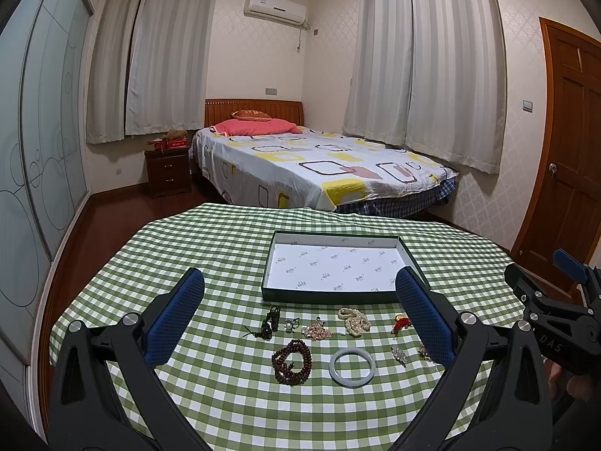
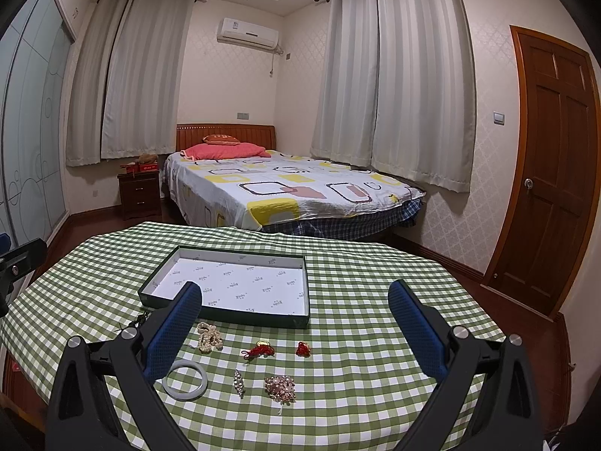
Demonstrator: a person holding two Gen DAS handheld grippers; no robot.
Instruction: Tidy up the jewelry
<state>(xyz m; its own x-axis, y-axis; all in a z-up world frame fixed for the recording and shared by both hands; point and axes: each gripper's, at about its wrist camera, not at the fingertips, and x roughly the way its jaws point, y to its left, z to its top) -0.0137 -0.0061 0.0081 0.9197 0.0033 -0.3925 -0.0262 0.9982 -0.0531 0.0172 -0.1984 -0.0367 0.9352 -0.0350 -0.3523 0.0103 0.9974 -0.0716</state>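
Both the left gripper (image 1: 300, 312) and right gripper (image 2: 296, 329) hover with jaws spread wide and empty above the checked tablecloth (image 1: 225, 248), where the jewelry pieces (image 1: 323, 338) lie just beside the empty box (image 1: 334, 267).

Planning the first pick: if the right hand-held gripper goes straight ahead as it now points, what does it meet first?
Probably the checked tablecloth near the red charms, just short of the tray. The right hand-held gripper is open and empty; depth is unclear.
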